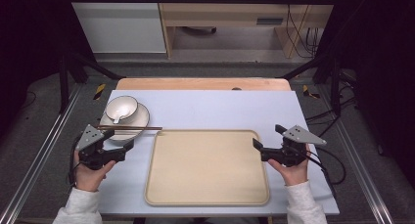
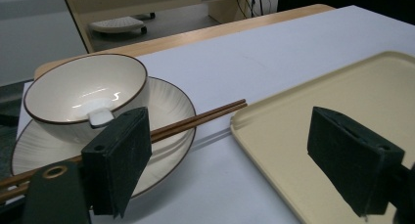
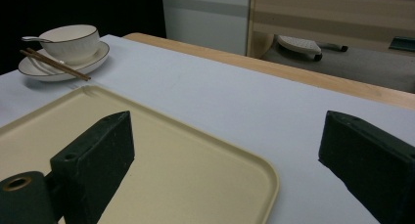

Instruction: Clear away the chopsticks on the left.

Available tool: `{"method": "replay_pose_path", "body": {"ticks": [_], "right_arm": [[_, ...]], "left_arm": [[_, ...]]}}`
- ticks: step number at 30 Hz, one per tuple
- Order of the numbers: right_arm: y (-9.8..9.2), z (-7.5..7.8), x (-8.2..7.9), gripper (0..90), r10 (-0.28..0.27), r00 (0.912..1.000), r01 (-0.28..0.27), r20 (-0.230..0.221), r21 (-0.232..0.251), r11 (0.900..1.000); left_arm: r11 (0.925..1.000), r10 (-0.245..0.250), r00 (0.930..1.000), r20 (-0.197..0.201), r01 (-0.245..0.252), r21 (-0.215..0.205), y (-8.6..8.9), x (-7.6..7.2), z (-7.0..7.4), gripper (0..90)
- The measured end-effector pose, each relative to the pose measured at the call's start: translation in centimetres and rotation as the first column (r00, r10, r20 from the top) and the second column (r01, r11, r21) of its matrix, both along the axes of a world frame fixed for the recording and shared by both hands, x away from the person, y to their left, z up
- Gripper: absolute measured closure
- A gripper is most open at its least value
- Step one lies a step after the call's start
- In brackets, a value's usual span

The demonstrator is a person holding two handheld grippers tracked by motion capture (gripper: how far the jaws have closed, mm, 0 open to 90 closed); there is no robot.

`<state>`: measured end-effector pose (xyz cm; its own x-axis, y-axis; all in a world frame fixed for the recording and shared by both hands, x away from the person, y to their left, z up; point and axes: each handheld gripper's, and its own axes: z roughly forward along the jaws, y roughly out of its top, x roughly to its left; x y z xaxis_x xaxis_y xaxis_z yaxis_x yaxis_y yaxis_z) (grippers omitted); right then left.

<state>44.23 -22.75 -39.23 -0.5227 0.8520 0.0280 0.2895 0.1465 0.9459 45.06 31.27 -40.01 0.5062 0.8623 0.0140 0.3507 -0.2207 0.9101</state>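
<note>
- A large, shallow beige plastic tray (image 1: 207,168) is lying at the lower centre of the high view on the white table cover (image 1: 220,111), with nothing in it.
- A round cream ceramic bowl with a dark rim (image 1: 121,107) is sitting on a ribbed cream saucer-like plate (image 1: 139,120) at the upper left of the tray, near its corner but apart from it.
- A white spoon (image 2: 101,116) is resting inside the bowl.
- A pair of dark brown wooden chopsticks (image 1: 142,128) is lying across the plate's near edge, tips pointing toward the tray.
- The left gripper (image 1: 120,148) is hovering just below the plate, jaws spread wide and holding nothing.
- The right gripper (image 1: 268,139) is hanging at the tray's right edge, jaws likewise wide apart and empty.
</note>
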Motion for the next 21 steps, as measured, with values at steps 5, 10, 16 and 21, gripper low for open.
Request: {"method": "replay_pose_path", "body": {"ticks": [5,10,16,21], "right_arm": [[0.2,-0.1,0.1,6.4,0.005,0.9999,-0.006,-0.011,-0.013,1.000],[0.3,-0.1,0.1,6.4,0.004,0.9999,-0.004,-0.012,-0.016,1.000],[0.2,-0.1,0.1,6.3,0.006,0.9999,-0.006,-0.013,-0.019,1.000],[0.4,-0.2,0.2,6.4,0.006,0.9997,-0.007,-0.022,-0.025,1.000]], "left_arm": [[0.9994,0.004,0.9995,-0.032,-0.003,0.033,1.1,1.4,-0.2,17.0],[0.9965,0.022,0.9977,-0.064,-0.017,0.082,1.8,2.5,-0.9,17.8],[0.9907,0.066,0.9930,-0.098,-0.053,0.125,2.5,3.7,-2.0,18.9],[0.9890,0.097,0.9883,-0.118,-0.082,0.123,3.4,5.3,-3.0,22.7]]}}
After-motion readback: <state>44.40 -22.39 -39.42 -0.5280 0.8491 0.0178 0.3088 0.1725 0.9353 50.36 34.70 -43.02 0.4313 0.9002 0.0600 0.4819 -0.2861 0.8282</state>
